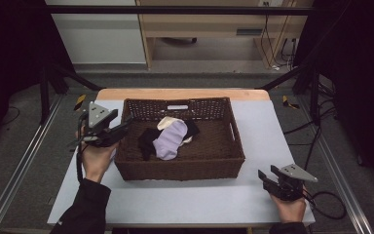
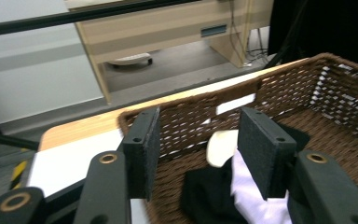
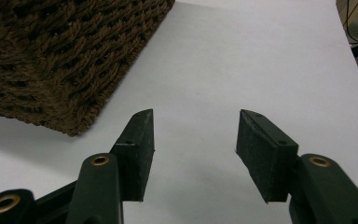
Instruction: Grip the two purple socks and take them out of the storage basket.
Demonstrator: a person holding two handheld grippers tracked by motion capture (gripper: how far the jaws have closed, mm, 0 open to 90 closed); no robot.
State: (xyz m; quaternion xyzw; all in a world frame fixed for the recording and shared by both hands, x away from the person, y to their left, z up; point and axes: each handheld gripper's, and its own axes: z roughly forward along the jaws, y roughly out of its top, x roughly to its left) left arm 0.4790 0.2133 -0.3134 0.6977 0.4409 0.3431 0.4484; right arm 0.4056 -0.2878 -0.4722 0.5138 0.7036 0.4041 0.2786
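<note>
**Left gripper at basket rim, socks still inside**

Step in hand, as I read it: taking clothing out of the wicker basket (image 1: 180, 168). I have the left gripper (image 1: 121, 127) at the basket's left rim, raised above the surface (image 1: 175, 202) and pointing in toward the pile. Its jaws stand partly open with nothing between the pads. No earlier frame to compare, so I note only the gap as it is.

Contents, high view: a lavender sock (image 1: 171, 139) lies on top at the middle of the basket floor, a black sock (image 1: 148, 141) touching its left side, a cream piece (image 1: 168, 122) behind, more black cloth at the right.

The right gripper (image 1: 269, 176) rests on the surface near the basket's front right corner, apart from it, jaws partly open and empty.

Next move, my judgement: tip the left gripper down over the rim, settle on one item, probably the lavender sock or the black one nearest, and close on a fold without snagging the weave.

View differences: the left gripper view gives the inner back wall with its handle slot (image 2: 235, 103) and the cream piece (image 2: 221, 145) between the pads' sightline. The right gripper view gives the basket's outer corner (image 3: 70, 116) and bare surface. The high view places both grippers together.
</note>
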